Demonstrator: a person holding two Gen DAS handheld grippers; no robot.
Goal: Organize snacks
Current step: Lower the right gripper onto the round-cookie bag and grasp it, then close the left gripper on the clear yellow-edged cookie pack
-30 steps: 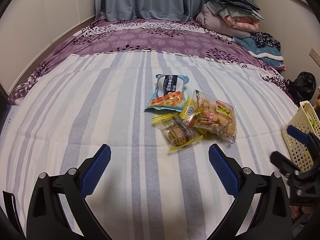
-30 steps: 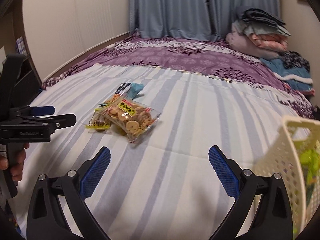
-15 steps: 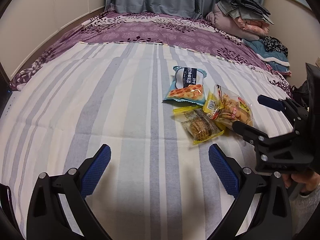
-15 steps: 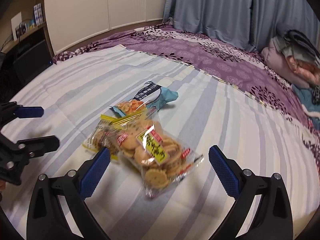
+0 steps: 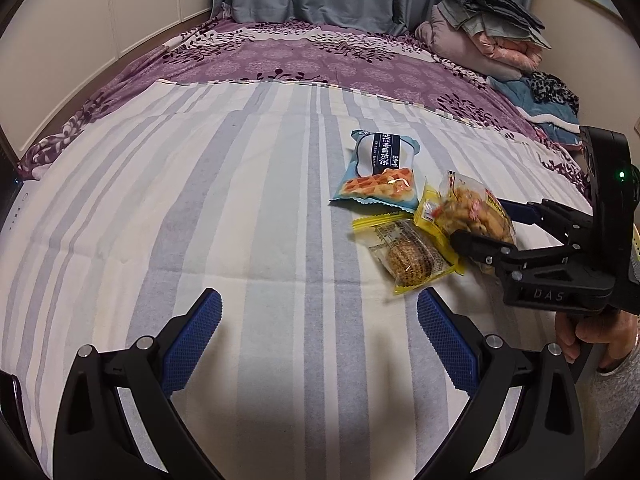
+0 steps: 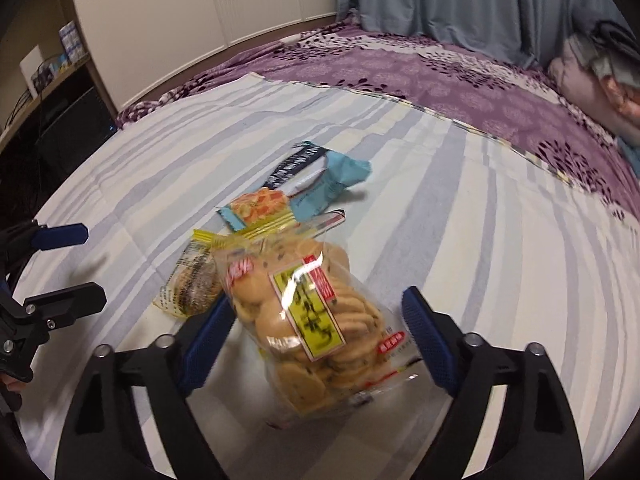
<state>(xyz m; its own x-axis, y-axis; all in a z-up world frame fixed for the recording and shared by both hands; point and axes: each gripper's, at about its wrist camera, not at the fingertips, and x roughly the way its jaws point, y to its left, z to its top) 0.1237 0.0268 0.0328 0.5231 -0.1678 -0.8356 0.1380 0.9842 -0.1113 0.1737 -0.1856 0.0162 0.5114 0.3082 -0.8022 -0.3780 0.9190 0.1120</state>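
So there are 3 snack packs bunched together on the striped sheet (image 5: 200,184), a bit right of center in the left wrist view. The right gripper (image 6: 316,336) has the clear bag of round biscuits (image 6: 304,320) sitting right between its blue pads, lower middle of its own frame, and the jaws are closing on it. The left pad looks like it's up against the bag's side, the right pad still has a gap to the plastic, so no proper squeeze yet as far as I can see. In the left wrist view the same gripper comes in from the right edge, a hand (image 5: 596,336) wrapped around its handle at lower right. Just left of the biscuit bag lies a small yellow-edged cookie packet (image 5: 408,256), touching it, and above those 2 is the teal waffle pack (image 5: 380,172), flat on the sheet. The left gripper (image 5: 320,340) hangs over bare sheet at the bottom of its frame, jaws spread wide, nothing between them. A purple floral cover (image 5: 320,60) runs across the top, folded bedding (image 5: 488,28) upper right.
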